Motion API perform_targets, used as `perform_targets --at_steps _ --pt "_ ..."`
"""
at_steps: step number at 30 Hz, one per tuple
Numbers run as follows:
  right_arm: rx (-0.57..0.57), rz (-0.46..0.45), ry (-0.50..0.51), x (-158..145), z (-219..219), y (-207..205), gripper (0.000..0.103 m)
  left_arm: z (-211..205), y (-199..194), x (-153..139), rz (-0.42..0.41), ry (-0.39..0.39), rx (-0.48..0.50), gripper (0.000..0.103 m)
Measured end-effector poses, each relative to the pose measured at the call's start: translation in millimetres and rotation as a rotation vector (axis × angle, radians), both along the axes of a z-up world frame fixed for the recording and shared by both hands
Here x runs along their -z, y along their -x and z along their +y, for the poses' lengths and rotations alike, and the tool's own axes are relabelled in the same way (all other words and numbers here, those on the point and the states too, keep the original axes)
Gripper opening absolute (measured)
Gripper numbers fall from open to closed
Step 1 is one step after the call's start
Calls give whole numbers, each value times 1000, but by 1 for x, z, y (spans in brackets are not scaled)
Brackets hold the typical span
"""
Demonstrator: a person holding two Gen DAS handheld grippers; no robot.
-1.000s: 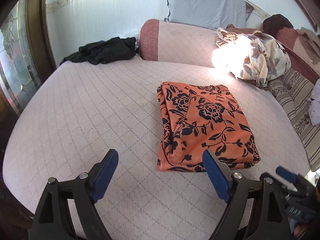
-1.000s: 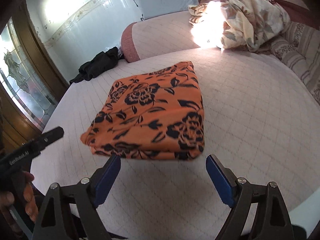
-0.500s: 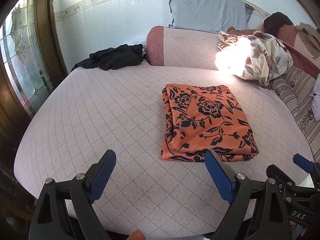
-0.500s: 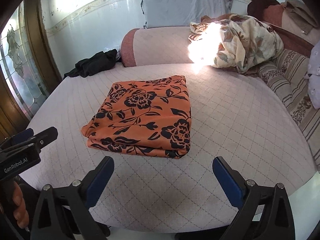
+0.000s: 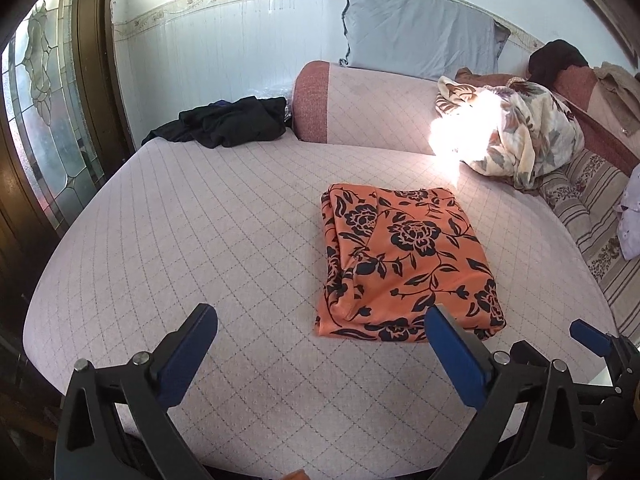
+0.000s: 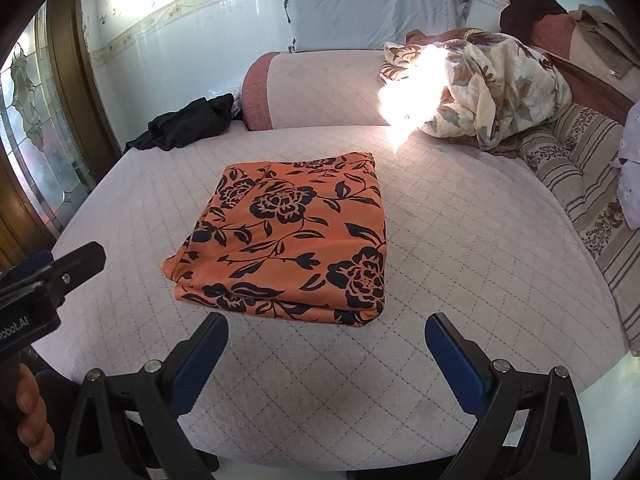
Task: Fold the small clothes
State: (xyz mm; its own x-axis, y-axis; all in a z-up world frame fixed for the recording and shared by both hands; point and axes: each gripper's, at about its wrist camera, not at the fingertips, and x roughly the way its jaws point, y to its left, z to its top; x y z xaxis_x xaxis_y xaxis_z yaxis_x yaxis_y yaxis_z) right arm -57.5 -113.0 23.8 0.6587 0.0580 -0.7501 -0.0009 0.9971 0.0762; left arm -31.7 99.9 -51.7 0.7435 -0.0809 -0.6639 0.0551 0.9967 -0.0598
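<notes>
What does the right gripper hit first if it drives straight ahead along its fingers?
Most likely the folded orange floral garment: the open right gripper points at its near edge, with only bare quilted mattress between. Depth is unclear; if angled downward, it could meet the mattress first.

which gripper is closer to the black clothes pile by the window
Left. The left gripper hangs open on the black clothes pile side of the orange floral garment; the right gripper sits further right, open.

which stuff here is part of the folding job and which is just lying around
Part of the job:
orange flowered cloth, folded on the bed
left gripper, open
right gripper, open

Just lying about:
black clothes
grey pillow
flowered blanket
striped cushion
</notes>
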Motion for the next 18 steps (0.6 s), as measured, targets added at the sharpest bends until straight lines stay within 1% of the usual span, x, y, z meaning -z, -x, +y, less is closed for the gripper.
perform_targets --at_steps 4,8,13,18 --pt "-9 5 8 1 3 -2 100 0 -2 0 10 29 14 103" --pt "-7 9 8 1 3 -4 100 -4 -3 -1 -5 12 23 103" --pt "-5 14 11 2 1 -6 100 -13 -6 -6 -26 12 62 103" --pt "3 15 13 2 -2 -10 100 -23 -10 -7 -31 -7 83 103"
